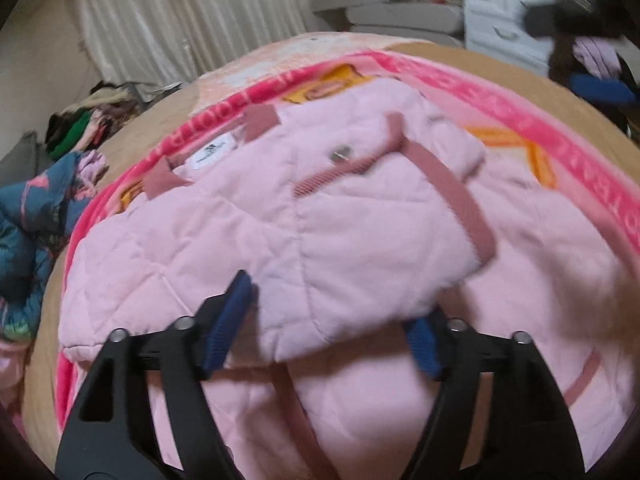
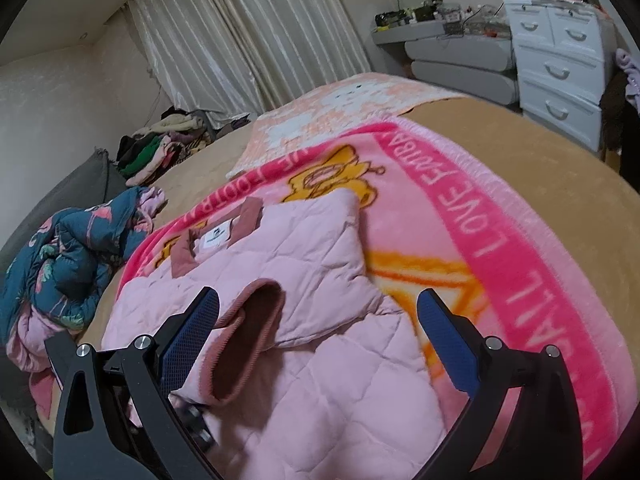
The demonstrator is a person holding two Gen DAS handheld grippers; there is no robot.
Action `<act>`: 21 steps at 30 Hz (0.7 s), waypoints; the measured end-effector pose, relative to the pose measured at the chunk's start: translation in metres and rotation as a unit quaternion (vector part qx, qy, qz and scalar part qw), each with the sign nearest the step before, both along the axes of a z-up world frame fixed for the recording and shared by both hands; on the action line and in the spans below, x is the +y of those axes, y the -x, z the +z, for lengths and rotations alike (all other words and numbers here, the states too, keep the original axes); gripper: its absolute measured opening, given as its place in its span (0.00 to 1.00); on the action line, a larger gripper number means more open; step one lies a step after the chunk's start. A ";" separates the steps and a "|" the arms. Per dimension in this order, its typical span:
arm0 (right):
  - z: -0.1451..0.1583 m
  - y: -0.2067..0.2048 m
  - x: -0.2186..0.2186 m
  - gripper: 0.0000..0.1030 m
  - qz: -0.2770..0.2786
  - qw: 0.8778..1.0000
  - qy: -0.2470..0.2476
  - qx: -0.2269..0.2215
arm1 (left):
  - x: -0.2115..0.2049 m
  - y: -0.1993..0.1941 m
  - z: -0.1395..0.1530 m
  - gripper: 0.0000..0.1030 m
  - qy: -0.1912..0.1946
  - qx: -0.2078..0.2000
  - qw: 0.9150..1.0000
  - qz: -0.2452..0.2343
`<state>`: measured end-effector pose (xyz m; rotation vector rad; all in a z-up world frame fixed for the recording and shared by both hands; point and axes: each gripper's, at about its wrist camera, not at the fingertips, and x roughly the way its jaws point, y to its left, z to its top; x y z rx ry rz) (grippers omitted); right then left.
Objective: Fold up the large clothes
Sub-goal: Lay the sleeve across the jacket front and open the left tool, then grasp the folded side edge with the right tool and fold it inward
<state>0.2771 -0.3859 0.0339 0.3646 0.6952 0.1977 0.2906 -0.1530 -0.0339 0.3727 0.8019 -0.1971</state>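
A pale pink quilted jacket (image 1: 320, 216) is spread across the middle of both frames on a bright pink printed blanket (image 2: 500, 248), which in turn covers a tan bed (image 2: 540, 152); the soft, wide surface is evidently used so that a bulky garment can be laid flat and creased without slipping. In the left wrist view a folded panel of the jacket, edged with a darker pink ribbed trim (image 1: 460, 196), lies over the rest of the garment in the centre of the frame, and the left gripper (image 1: 324, 332) is seen at the bottom with its blue pads spread to either side of that panel's near edge. The fabric sits between the pads but is not pinched, so the fold is judged to be let go where it should rest. In the right wrist view the right gripper (image 2: 320, 332) is likewise spread wide and empty at the bottom of the frame, with a ribbed cuff (image 2: 248, 336) standing open just beside its left pad; it is probably kept low and close so that the next part can be taken up. A blue patterned garment (image 2: 76, 256) is heaped at the left edge, and more clothes (image 2: 160, 148) are piled in the upper left, well apart from the working area. A white chest of drawers (image 2: 560, 60) stands at the upper right.
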 end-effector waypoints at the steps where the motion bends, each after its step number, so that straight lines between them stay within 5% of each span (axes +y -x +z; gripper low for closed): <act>1: -0.002 -0.001 0.002 0.96 0.006 1.000 -0.006 0.003 | -0.001 0.004 -0.001 0.73 -0.001 0.005 1.000 -0.008; 5: -0.011 -0.006 0.010 0.96 0.028 0.999 -0.029 0.020 | 0.010 0.025 0.005 0.81 0.041 0.041 0.998 -0.034; 9: -0.020 -0.008 0.028 0.96 0.056 0.997 -0.043 0.038 | 0.039 0.035 0.024 0.88 0.074 0.032 0.997 -0.020; 14: -0.038 -0.013 0.061 0.96 0.089 0.992 -0.060 0.070 | 0.099 0.025 0.053 0.91 0.093 -0.006 0.994 0.051; 19: -0.056 -0.018 0.085 0.95 0.099 0.988 -0.072 0.097 | 0.161 0.008 0.064 0.91 0.121 -0.021 0.983 0.139; 20: -0.059 -0.018 0.089 0.93 0.097 0.988 -0.073 0.099 | 0.174 0.005 0.065 0.91 0.131 -0.023 0.979 0.156; 21: -0.063 -0.019 0.092 0.78 0.100 0.986 -0.077 0.105 | 0.185 0.003 0.065 0.91 0.140 -0.024 0.975 0.169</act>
